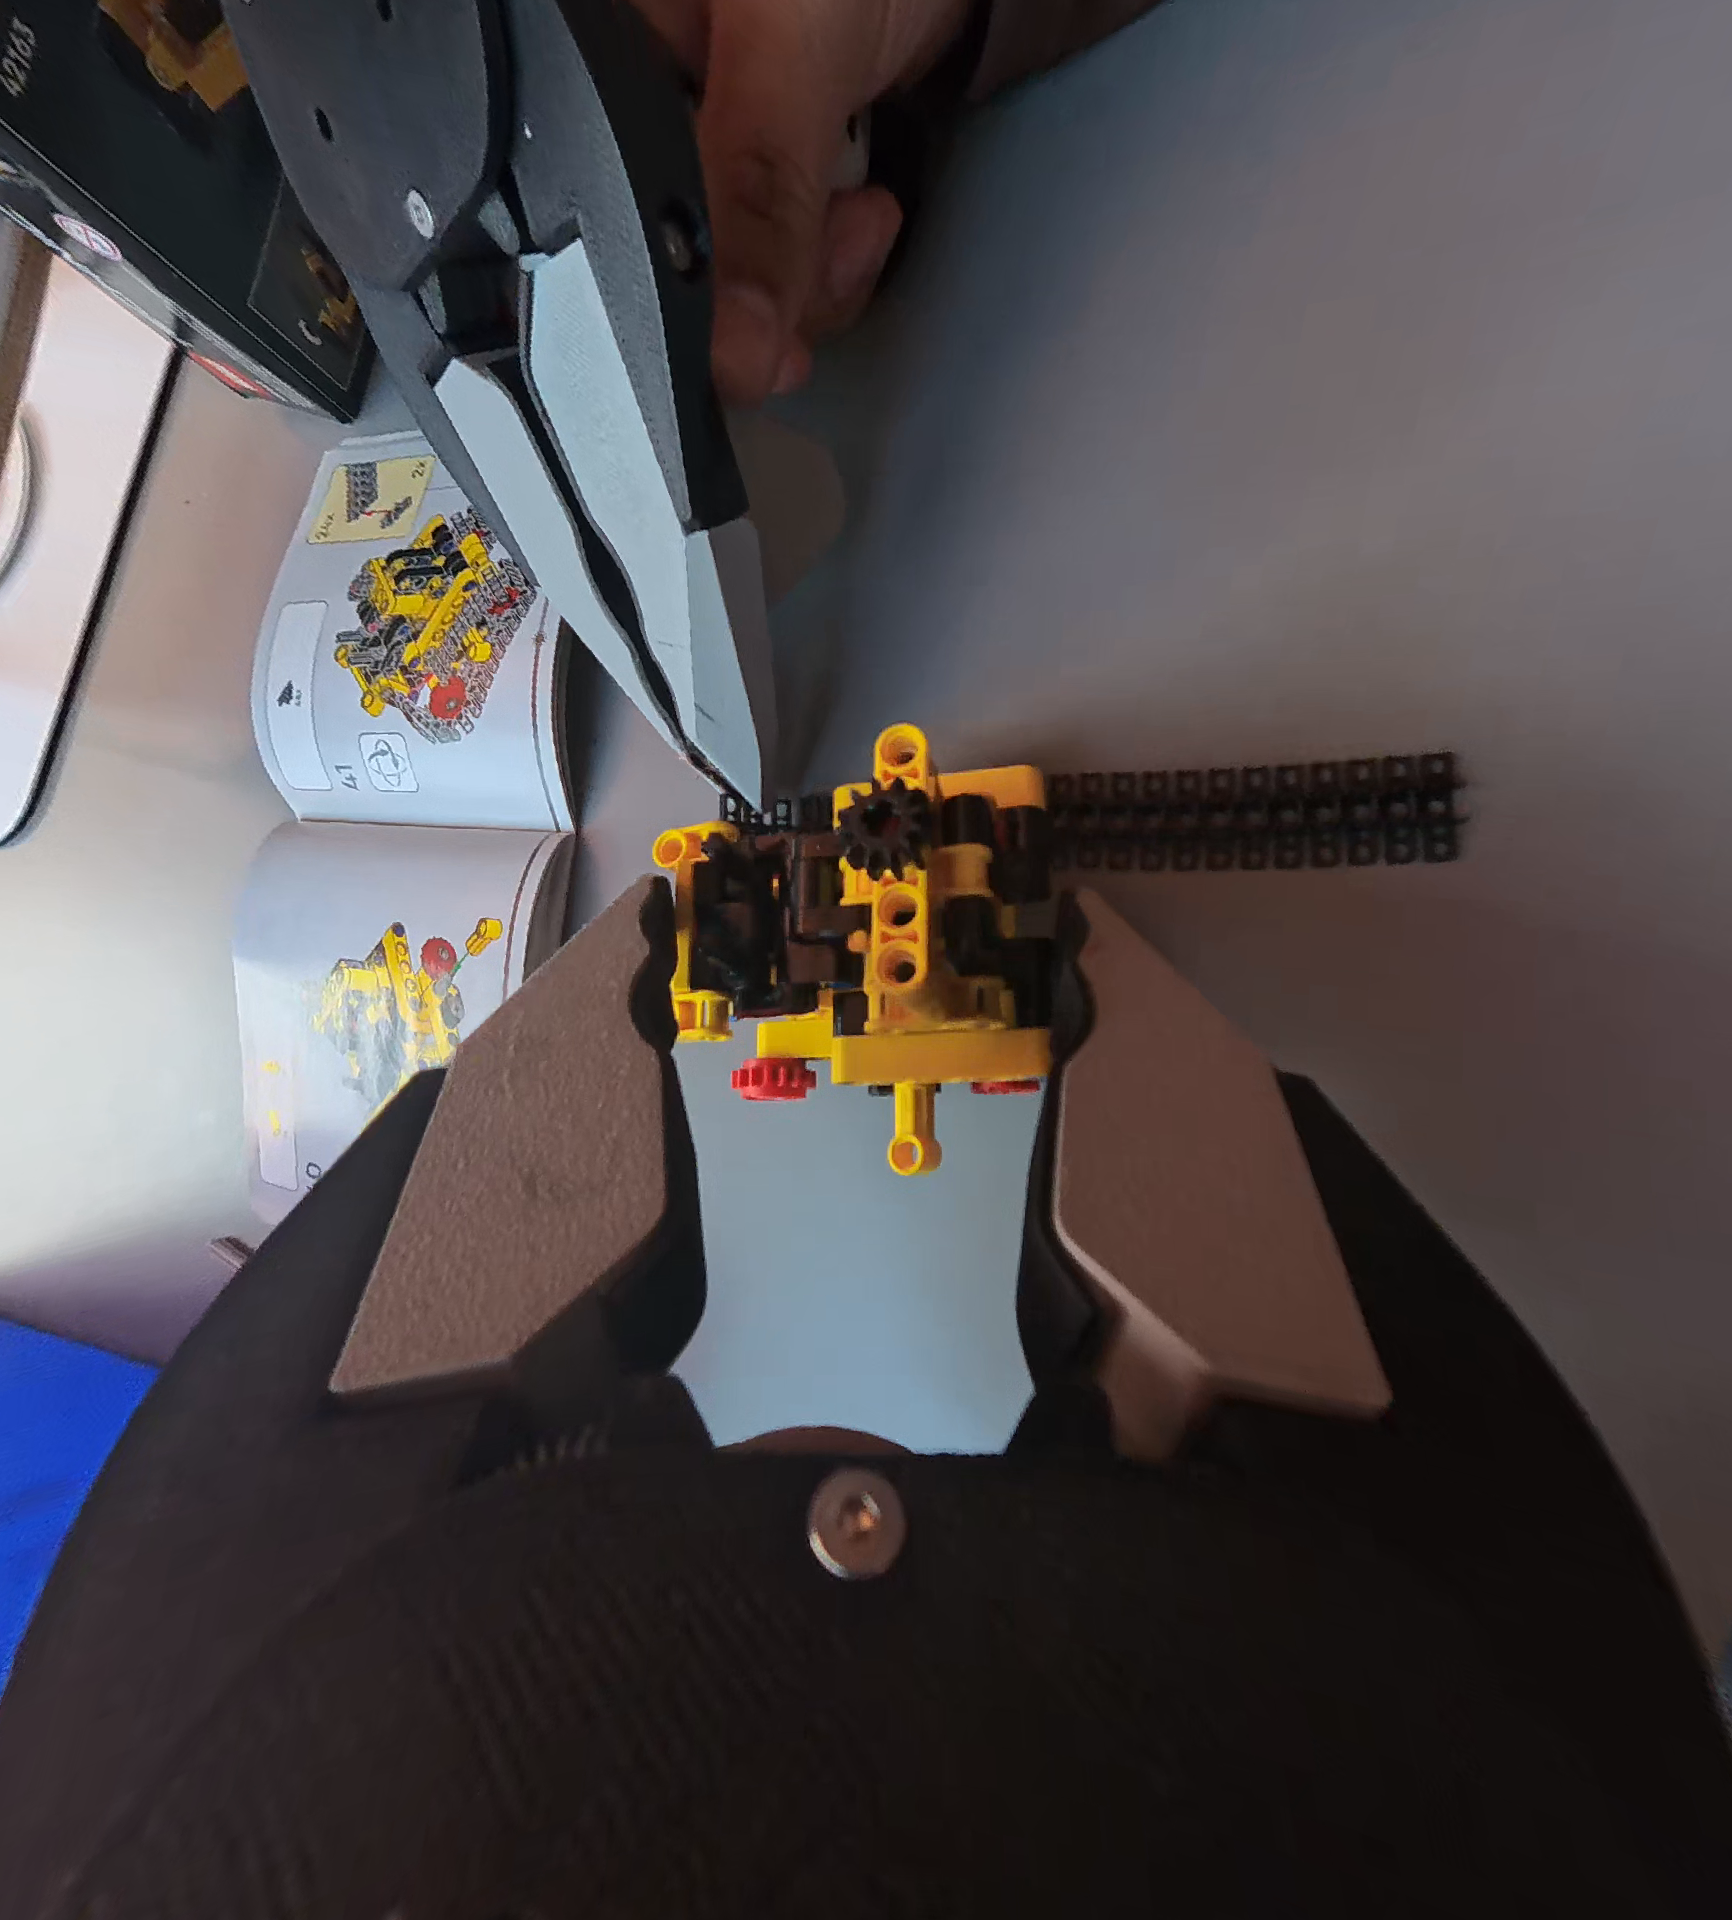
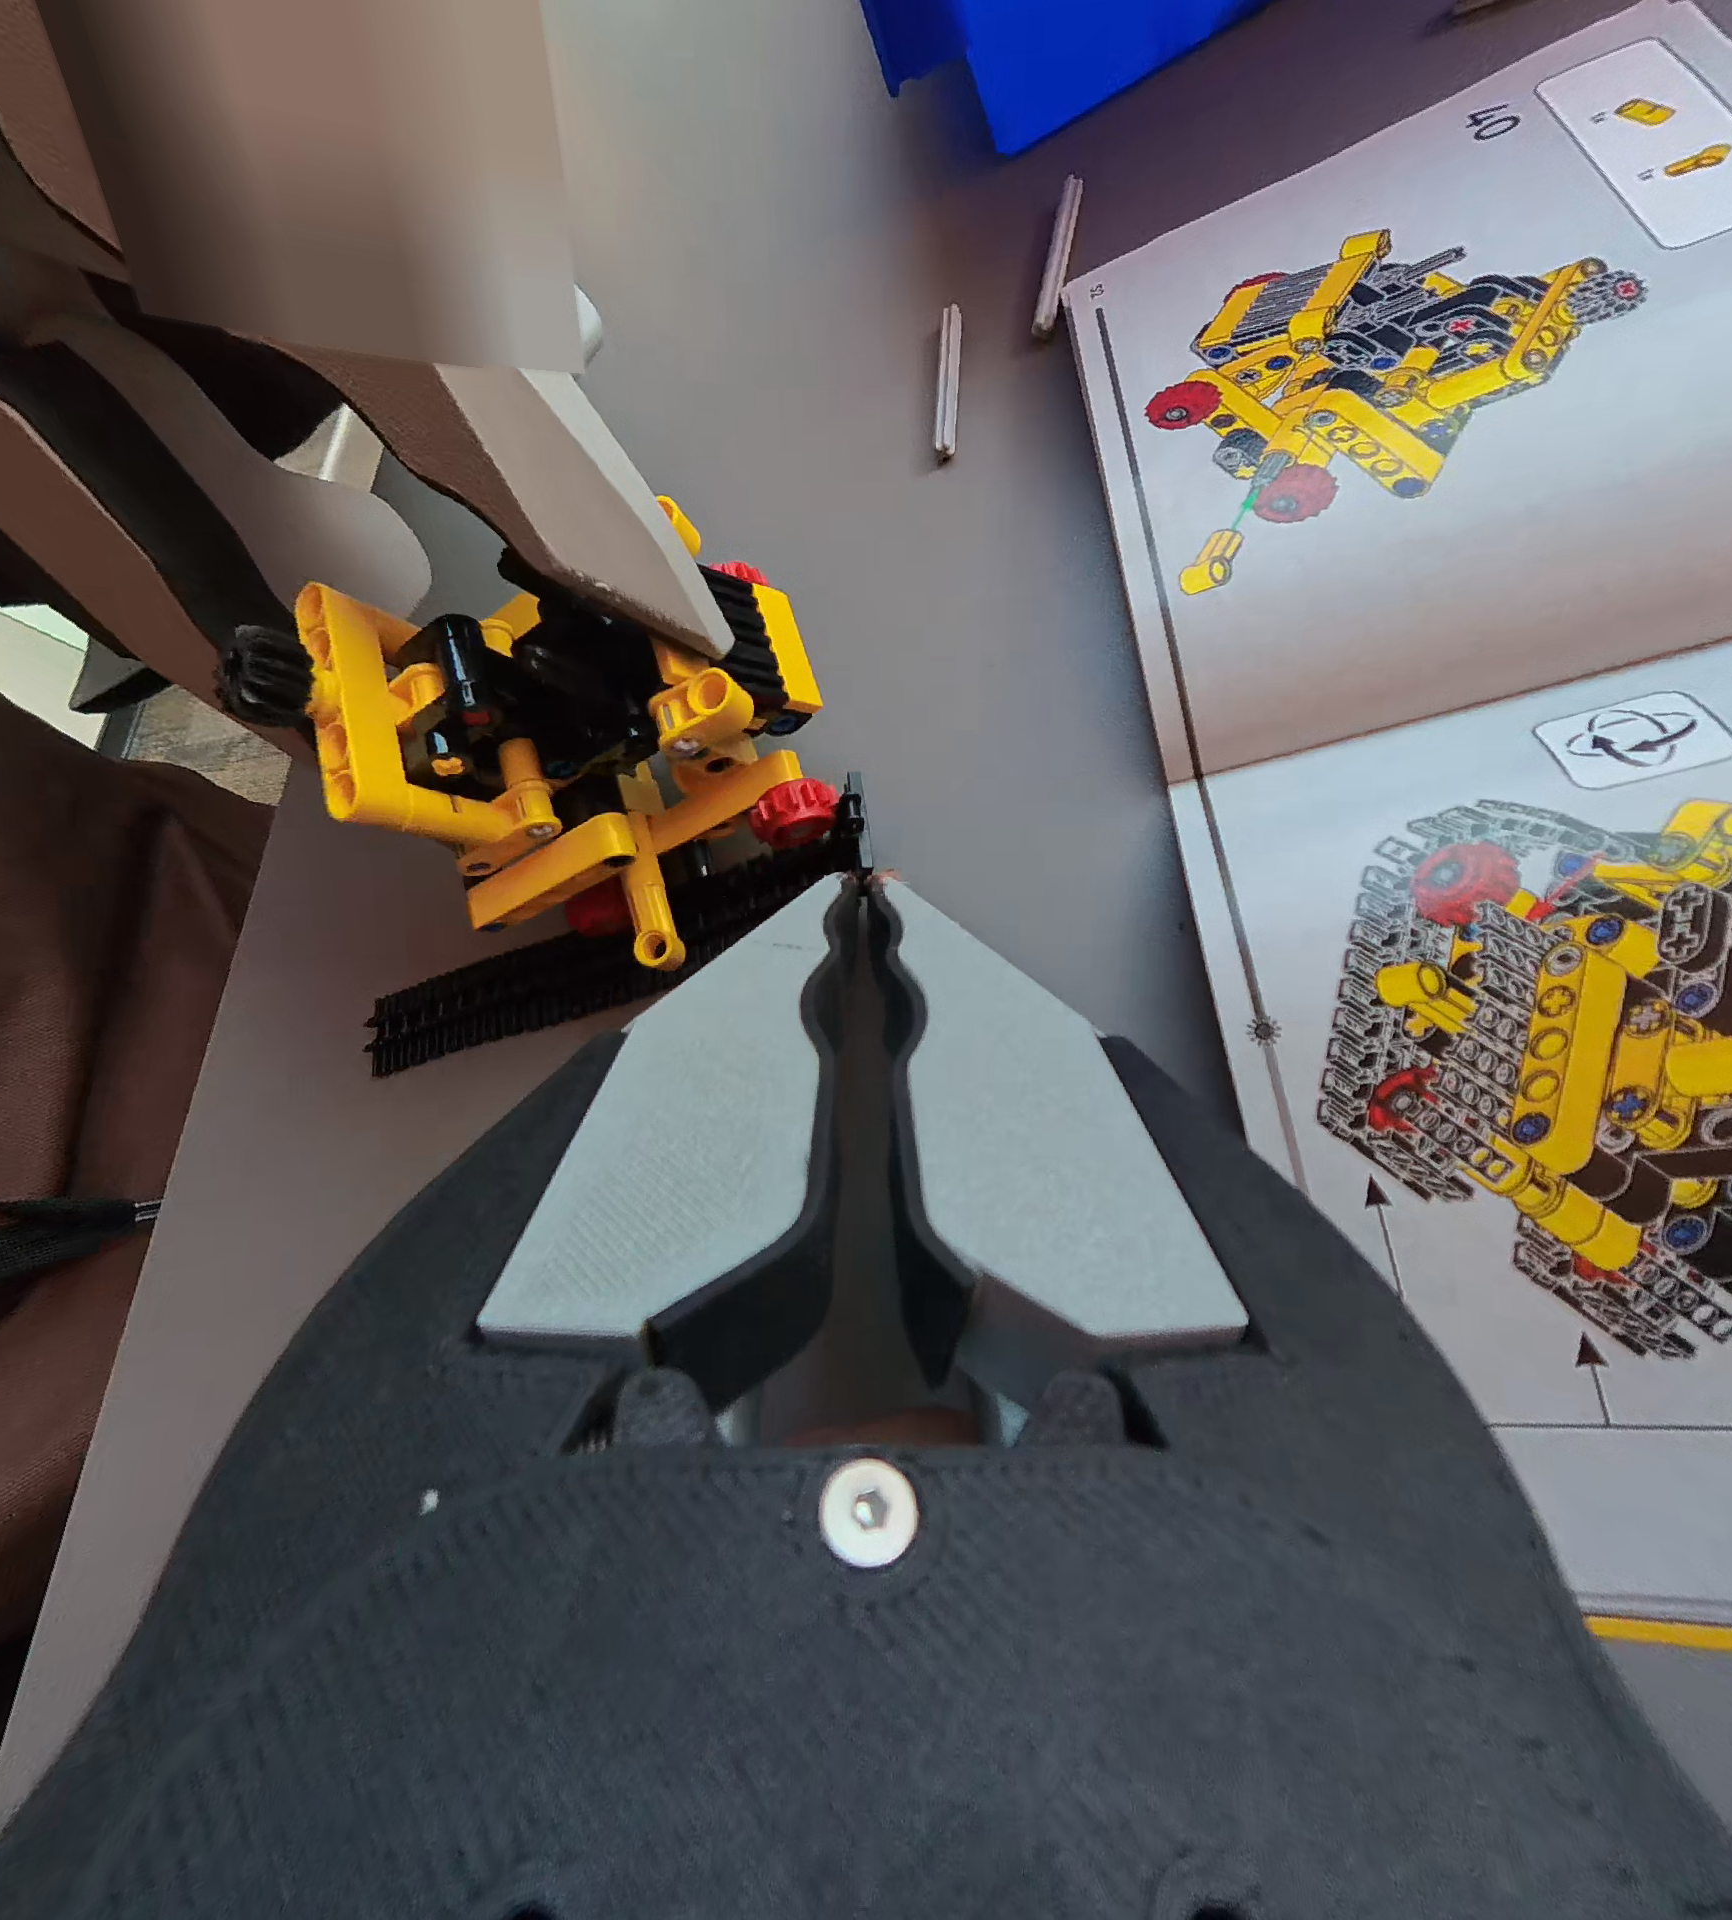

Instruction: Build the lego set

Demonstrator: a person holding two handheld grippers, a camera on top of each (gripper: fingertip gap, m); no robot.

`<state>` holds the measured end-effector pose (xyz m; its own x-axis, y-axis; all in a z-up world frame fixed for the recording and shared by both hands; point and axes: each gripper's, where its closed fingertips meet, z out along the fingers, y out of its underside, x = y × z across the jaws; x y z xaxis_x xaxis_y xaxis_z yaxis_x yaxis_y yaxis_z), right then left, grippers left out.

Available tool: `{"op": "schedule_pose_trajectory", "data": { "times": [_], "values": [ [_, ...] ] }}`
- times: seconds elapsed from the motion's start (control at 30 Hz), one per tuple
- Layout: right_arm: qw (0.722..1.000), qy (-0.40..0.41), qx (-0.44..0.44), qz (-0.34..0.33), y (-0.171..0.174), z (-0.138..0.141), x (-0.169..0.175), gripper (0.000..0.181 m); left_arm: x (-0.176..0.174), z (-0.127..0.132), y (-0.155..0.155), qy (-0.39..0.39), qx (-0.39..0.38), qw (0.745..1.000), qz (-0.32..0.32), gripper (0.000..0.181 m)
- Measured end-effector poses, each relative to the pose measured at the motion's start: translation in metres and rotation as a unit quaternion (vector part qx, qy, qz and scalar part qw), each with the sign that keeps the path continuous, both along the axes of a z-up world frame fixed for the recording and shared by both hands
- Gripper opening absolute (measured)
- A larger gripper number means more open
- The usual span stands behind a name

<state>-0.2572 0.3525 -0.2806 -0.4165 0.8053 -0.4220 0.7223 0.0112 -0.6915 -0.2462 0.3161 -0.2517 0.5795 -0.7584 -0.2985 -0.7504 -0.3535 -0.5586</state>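
A yellow and black lego vehicle (image 1: 883, 914) with red wheels and a black gear stands on the grey table. My left gripper (image 1: 862, 966) is shut on it, one finger on each side. A long black track chain (image 1: 1257, 810) lies flat under and past the vehicle. My right gripper (image 2: 862, 883) is shut on the track's near end (image 2: 854, 821), which stands up beside a red wheel. In the left wrist view the right gripper (image 1: 742, 779) comes down from the upper left. In the right wrist view the vehicle (image 2: 529, 727) sits over the track (image 2: 550, 987), held by the left gripper's fingers (image 2: 623, 551).
An open instruction booklet (image 2: 1464, 727) lies to the right; it also shows in the left wrist view (image 1: 405, 644). Two grey axles (image 2: 948, 379) lie near a blue bin (image 2: 1049, 62). The black set box (image 1: 114, 156) stands at the back. A person's hand (image 1: 789, 208) holds the right gripper. My right fingertips sit around 5 cm from my left ones.
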Motion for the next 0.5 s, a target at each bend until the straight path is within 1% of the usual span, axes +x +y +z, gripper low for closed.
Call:
{"op": "schedule_pose_trajectory", "data": {
  "times": [0.13, 0.3, 0.43, 0.5],
  "values": [
    [1.000, 0.000, 0.000, 0.000, 0.0000, -0.0001, -0.0001, 0.000, 0.0030, 0.0013, -0.0004, -0.023, 0.002, 1.000, -0.002, 0.070],
    [1.000, 0.000, 0.000, 0.000, 0.0000, -0.0001, -0.0002, 0.000, 0.0048, 0.0065, 0.0039, -0.048, 0.022, 0.999, 0.011, 0.070],
    [1.000, -0.001, 0.000, -0.002, 0.0007, -0.0002, -0.0003, 0.000, 0.0086, -0.0026, 0.0003, -0.051, 0.013, 0.999, 0.010, 0.070],
    [1.000, 0.000, -0.003, -0.001, 0.0004, 0.0003, -0.0003, 0.000, 0.0079, -0.0029, -0.0008, -0.056, 0.012, 0.998, 0.013, 0.070]
  ]
}}
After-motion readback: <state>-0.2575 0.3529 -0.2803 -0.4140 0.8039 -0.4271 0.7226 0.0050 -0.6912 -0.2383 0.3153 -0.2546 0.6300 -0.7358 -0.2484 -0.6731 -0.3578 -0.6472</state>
